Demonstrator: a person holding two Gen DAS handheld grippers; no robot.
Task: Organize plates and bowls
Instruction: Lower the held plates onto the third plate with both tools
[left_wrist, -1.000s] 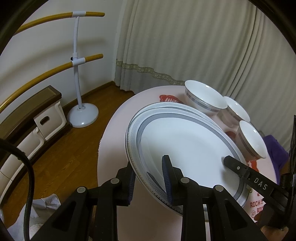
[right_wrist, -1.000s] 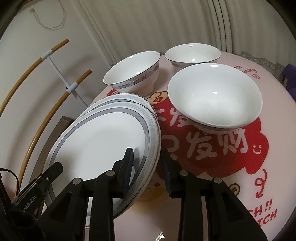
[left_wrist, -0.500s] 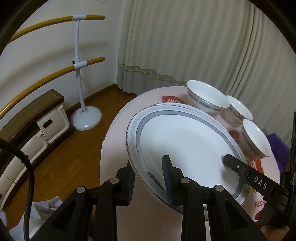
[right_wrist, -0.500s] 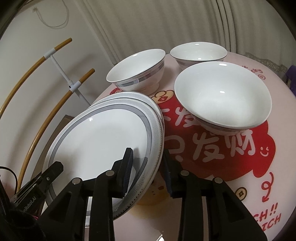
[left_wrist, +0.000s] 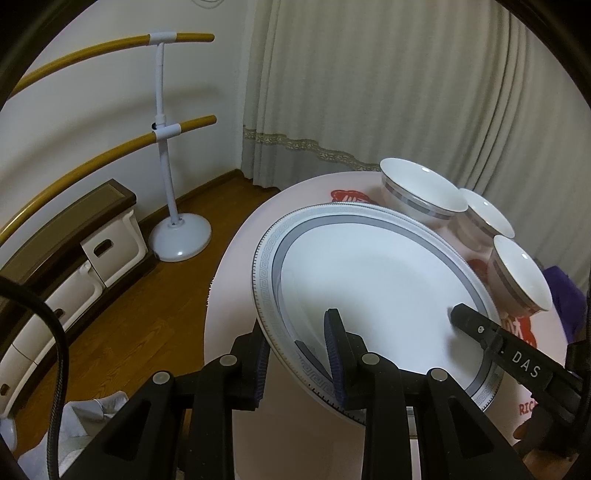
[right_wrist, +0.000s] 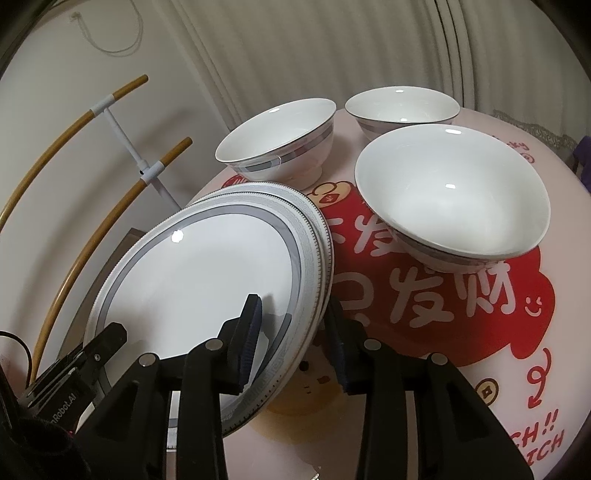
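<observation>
Plate rim sits pinched between left hand-held gripper and straddled by loosening right hand-held gripper.

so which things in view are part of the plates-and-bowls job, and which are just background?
Job:
- stacked plates, rim between both grippers' fingers
- three bowls
- left gripper
- right gripper

Background:
- printed tabletop
- rail stand
- curtain
- storage bench
- purple cloth
</observation>
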